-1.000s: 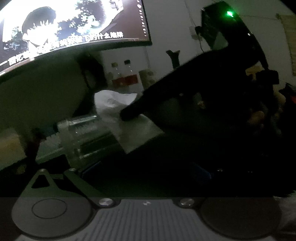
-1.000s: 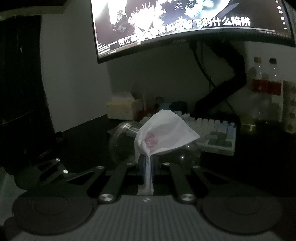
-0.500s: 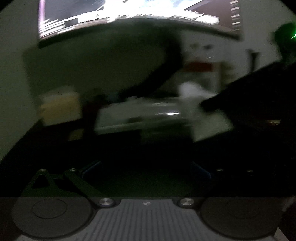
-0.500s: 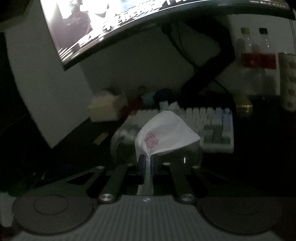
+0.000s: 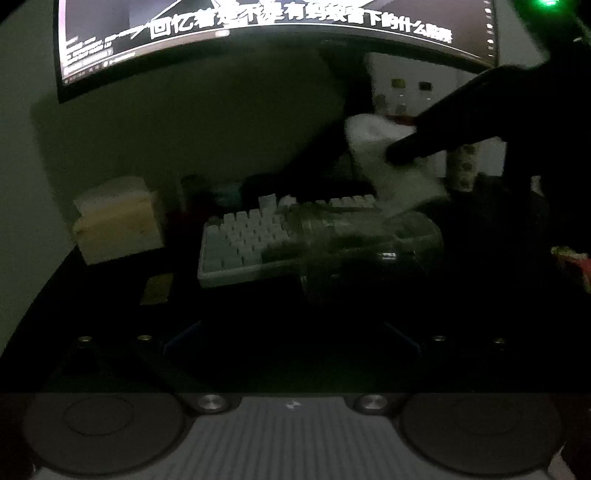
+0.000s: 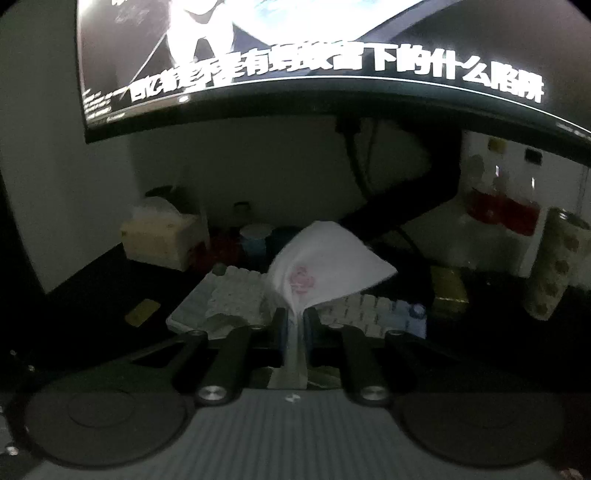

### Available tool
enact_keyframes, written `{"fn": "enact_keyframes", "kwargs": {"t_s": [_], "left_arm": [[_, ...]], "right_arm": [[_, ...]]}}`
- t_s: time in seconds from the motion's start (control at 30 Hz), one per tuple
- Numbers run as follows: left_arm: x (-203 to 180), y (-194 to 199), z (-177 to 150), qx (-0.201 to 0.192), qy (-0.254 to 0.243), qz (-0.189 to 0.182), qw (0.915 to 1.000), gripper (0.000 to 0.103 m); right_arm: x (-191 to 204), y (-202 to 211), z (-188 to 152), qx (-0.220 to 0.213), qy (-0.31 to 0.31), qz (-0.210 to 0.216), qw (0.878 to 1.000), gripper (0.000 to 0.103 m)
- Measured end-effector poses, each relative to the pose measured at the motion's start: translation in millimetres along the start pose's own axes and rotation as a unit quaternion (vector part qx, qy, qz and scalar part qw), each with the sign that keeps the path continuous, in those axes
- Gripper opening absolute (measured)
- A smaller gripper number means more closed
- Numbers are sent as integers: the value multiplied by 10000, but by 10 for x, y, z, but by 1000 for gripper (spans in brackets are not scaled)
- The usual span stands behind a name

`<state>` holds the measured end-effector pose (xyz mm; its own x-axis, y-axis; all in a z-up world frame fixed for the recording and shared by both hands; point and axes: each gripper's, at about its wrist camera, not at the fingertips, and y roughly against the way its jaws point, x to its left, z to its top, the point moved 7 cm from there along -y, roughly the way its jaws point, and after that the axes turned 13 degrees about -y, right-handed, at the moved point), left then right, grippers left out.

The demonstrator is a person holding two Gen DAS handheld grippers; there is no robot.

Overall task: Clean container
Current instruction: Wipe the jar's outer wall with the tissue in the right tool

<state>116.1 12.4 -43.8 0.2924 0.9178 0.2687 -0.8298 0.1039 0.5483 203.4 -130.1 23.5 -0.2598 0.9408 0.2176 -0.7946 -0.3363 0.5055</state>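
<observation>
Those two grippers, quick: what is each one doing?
Left gripper: open, holding nothing.
Right gripper: jaws closed on the white tissue.

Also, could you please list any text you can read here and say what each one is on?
"回忆" … "下的什么陷阱": subtitle on the monitor; the characters in between are too blurred to read.
Small text at the screen's lower left: too small to read.
Pink print on the tissue: blurred.
Red labels on the bottles: blurred.

Both wrist cameras look low across the tabletop (image 5: 110, 317) toward its back edge, sharing the keyboard (image 5: 243, 240) (image 6: 236, 295) and monitor (image 5: 258, 33) (image 6: 295, 62); the right view sits nearer.
</observation>
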Motion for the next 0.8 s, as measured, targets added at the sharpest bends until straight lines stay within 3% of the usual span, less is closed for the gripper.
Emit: {"fn": "enact_keyframes", "kwargs": {"t_s": [0.07,0.23,0.5,0.6,0.7,0.73,0.8], "left_arm": [[32,-7,1,-22,-97,22,9999,103],[173,-92,-13,60,-8,205,9998,103],[344,-223,-85,289,330,235,9988,103],[313,-213,-101,270,203,123,9994,103],[179,-178,-155,267,-209,-434,9985,103],[101,-133,-171,195,-450,-650,9967,103],[-11,-16,-171,-43,-785,-742,9941,103]], "right_arm": [[44,-102,-102,77,34,56,9999,12],[105,-310,-235,372,-595,629,9955,12],[122,-561,-119,195,-356,337,9986,12],[108,-357,-233,209,-429,568,9972,12],[128,32,-447,210,-314,709,9968,8],[111,179,-490,124,-377,814,9959,8],[38,483,-508,-226,-509,1010,9933,8]]}}
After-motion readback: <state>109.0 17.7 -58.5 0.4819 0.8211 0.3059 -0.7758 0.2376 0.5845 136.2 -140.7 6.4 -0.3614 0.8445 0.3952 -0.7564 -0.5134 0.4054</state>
